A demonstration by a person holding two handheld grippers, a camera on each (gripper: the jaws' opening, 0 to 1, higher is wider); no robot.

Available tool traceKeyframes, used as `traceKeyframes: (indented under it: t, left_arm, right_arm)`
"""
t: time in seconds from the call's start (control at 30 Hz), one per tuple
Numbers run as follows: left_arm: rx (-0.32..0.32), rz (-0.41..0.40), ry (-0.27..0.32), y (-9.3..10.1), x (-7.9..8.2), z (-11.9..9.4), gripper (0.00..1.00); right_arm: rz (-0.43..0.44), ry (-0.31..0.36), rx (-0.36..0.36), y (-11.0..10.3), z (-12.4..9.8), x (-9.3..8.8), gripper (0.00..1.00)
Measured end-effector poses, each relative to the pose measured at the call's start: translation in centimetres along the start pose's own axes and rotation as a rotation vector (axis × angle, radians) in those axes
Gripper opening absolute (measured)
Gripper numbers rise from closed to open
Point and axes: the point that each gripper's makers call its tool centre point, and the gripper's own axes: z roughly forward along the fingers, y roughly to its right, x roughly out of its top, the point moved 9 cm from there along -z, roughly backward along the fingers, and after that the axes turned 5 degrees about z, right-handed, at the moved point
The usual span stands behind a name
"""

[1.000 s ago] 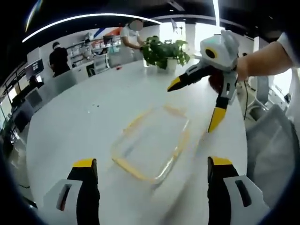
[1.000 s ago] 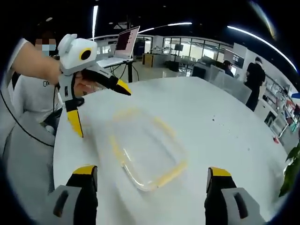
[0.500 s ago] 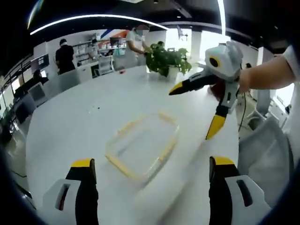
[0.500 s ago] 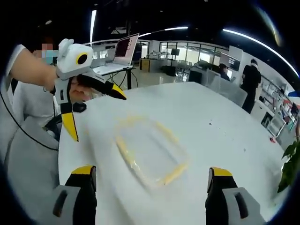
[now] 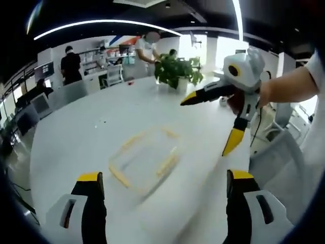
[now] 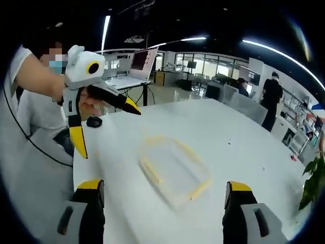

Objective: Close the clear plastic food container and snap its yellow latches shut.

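Left gripper (image 5: 162, 185) jaws spread wide, empty, right gripper (image 6: 161, 190) likewise wide and empty, clear plastic food container (image 5: 143, 160) with yellow latches (image 5: 167, 165) flat on white table (image 5: 76, 137), between and beyond both, potted plant (image 5: 175, 71) at far edge.

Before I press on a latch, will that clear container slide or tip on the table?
The clear container looks empty and thin-walled, so probably light; on the smooth white table it may well slide under a sideways push. It sits low and flat, so tipping seems unlikely. Both the left gripper and right gripper stand open, clear of it; bracing one side could help.
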Motion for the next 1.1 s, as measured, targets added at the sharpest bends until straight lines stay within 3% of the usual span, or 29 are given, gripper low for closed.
traceKeyframes:
  t: [0.2, 0.47, 1.1]
  left_arm:
    - [0.015, -0.018, 0.026, 0.8, -0.1, -1.0, 0.99]
    - [0.017, -0.027, 0.021, 2.5, -1.5, -2.2, 0.99]
    - [0.017, -0.073, 0.001, 5.5, -2.8, -3.9, 0.99]
  right_arm:
    - [0.001, 0.024, 0.009, -1.6, -1.1, 0.1, 0.99]
    - [0.016, 0.046, 0.032, -3.8, -2.2, -0.4, 0.99]
    - [0.078, 0.072, 0.051, -6.1, -3.5, -1.9, 0.99]
